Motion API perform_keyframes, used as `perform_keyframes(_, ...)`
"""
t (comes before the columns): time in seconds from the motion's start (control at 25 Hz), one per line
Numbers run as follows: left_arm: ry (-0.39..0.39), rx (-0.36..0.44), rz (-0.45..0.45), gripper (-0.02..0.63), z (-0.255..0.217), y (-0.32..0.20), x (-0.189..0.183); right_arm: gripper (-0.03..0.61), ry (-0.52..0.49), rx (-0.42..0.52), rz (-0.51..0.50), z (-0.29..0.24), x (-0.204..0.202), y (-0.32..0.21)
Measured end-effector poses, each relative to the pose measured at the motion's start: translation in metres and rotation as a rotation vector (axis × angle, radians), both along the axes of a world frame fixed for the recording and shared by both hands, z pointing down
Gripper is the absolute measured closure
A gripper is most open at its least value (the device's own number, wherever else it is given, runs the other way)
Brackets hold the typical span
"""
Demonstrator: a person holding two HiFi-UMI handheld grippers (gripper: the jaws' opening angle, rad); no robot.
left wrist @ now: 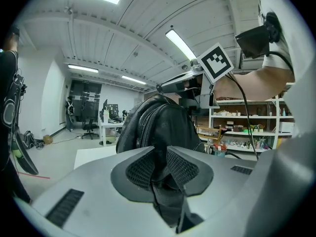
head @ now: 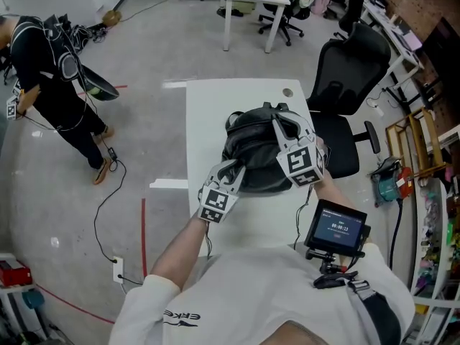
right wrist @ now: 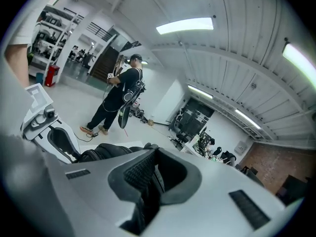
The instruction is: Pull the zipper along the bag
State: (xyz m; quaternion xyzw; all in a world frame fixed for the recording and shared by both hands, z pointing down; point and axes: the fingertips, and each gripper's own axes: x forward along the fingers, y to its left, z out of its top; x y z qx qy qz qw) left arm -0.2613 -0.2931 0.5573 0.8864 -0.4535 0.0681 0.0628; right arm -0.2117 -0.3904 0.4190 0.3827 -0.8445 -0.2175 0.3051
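Table (head: 205,113) carries the black bag (head: 251,149), which stands just ahead of the left gripper (left wrist: 160,157) and the right gripper (right wrist: 150,174); its zipper (left wrist: 146,125) climbs the bulge beyond the left one's tips. The left is clamped on a fold of the bag, and the right, beside it and further up, pinches a dark bit that is probably the pull. To slide well, the left should keep the fabric taut while the right draws along the track, not away from it.

My sleeve (head: 180,316) carries the print "ERKE", upside down from where I look. The small screen (head: 336,227) at my chest shows a timer, seemingly 00:00:13; its other text is too small to read.
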Motion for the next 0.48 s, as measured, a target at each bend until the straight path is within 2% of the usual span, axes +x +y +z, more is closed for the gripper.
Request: perform_keyframes(0.48,0.002,0.009,0.018,0.538,0.002,0.003,0.000,0.557,0.186,0.007,-0.101,0.013,-0.044,0.008)
